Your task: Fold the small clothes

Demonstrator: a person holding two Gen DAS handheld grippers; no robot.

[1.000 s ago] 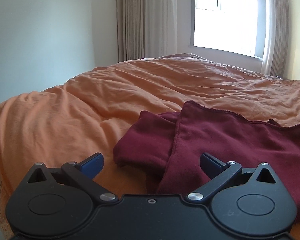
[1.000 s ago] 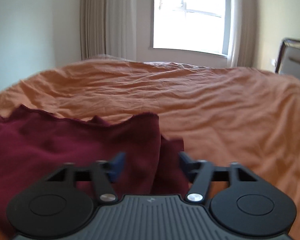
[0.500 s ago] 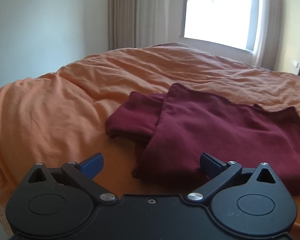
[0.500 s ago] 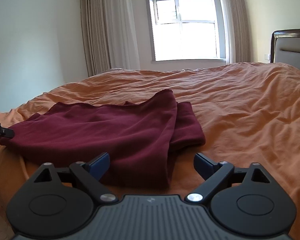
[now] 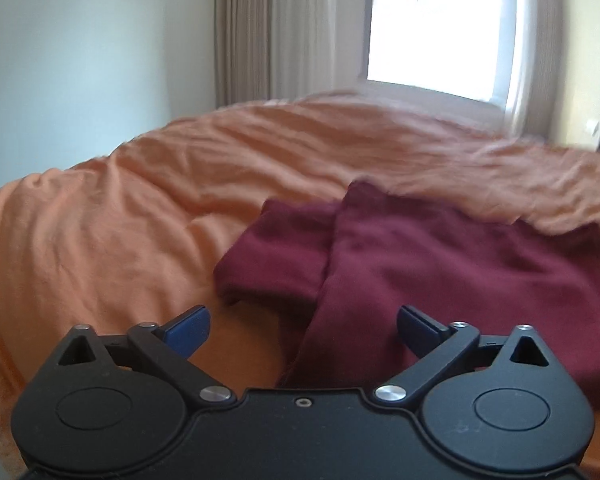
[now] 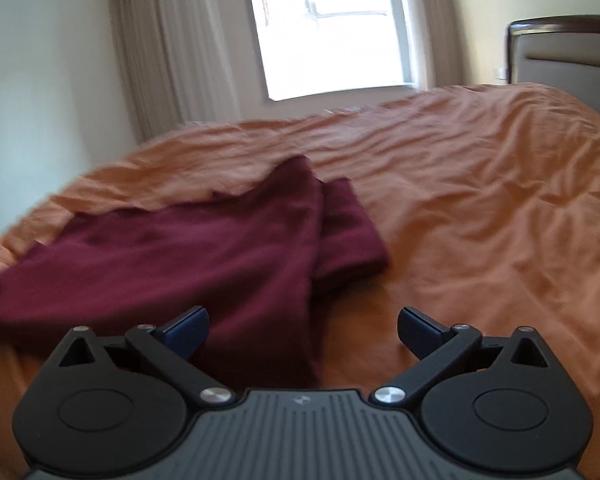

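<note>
Left wrist view: maroon garment (image 5: 440, 264) blurred, right edge cut off; both grippers agape.

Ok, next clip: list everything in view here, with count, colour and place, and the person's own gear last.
garment: one, dark red, partly folded with sleeves tucked under, lying on the bed just ahead of both grippers
bedcover: one, orange, wrinkled, covering the whole bed
window: one, bright, in the far wall
curtains: pale beige, hanging either side of the window
headboard: one, dark frame with pale padding, far right in the right wrist view
walls: pale, behind the bed
left gripper: one, black with blue fingers, open, holding nothing, above the garment's left edge
right gripper: one, black with blue fingers, open, holding nothing, above the garment's right edge
</note>
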